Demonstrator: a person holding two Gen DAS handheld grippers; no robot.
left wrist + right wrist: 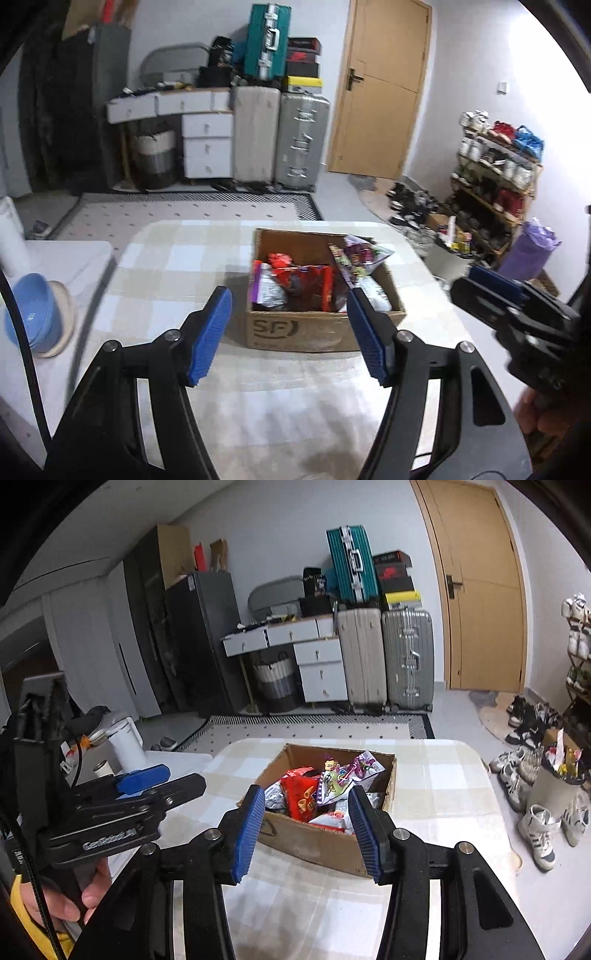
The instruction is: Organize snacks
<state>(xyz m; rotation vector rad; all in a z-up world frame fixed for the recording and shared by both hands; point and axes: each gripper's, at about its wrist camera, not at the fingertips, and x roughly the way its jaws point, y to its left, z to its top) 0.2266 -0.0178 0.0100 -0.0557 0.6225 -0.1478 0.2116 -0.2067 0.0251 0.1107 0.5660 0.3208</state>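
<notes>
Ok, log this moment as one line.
left claw: open, empty | right claw: open, empty | snacks: in cardboard box | box on checked tablecloth

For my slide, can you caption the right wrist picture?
Open right tongs hover before a cardboard box of snack bags on a checked table.

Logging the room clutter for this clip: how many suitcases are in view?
3. A beige suitcase and a silver suitcase stand side by side against the far wall, left of the door; a teal suitcase sits on top. More could be hidden behind.
</notes>
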